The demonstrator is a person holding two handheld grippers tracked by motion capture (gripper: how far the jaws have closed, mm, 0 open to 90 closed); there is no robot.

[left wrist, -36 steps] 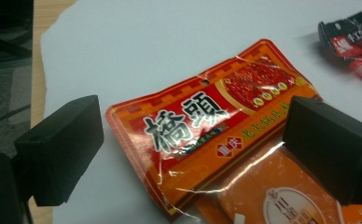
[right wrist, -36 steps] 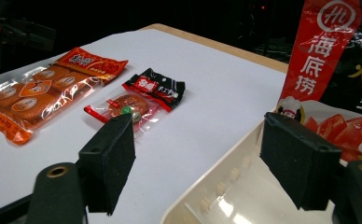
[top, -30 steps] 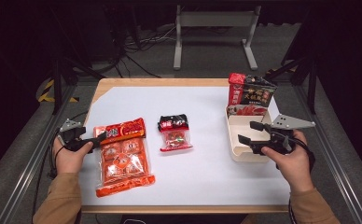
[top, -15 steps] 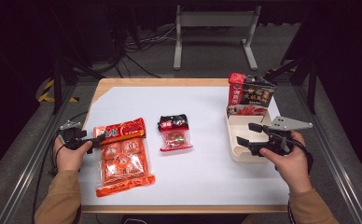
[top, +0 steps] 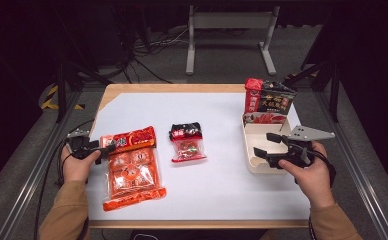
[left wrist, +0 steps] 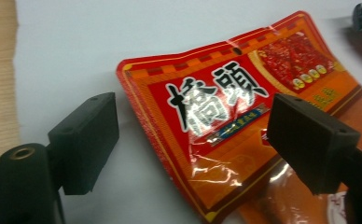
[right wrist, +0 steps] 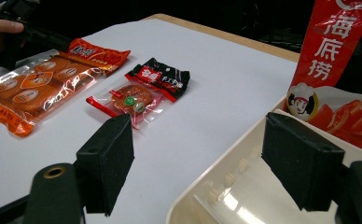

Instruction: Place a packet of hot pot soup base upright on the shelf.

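Note:
A large orange snack packet [top: 132, 167] lies flat at the table's left. My left gripper [top: 102, 148] is at its top-left corner. In the left gripper view the packet's red header [left wrist: 226, 107] lies between the jaws, which have just been closing; my left gripper [left wrist: 195, 140] still stands open, its pads off the packet. A small red-and-black packet [top: 187, 142] lies mid-table. My right gripper [top: 263, 144] hovers open over the left rim of a cream tray [top: 254, 162]. In the right gripper view my right gripper [right wrist: 202, 163] straddles that tray's rim [right wrist: 216, 186], nothing held.
A red-and-black bag [top: 268, 100] stands upright at the tray's far end, close behind the right jaw in the right gripper view [right wrist: 337, 46]. The white table cover [top: 222, 185] ends at wooden edges, with metal rails along both sides.
My left gripper has edged slightly right toward the orange packet's corner. The right hand and the packets have not moved.

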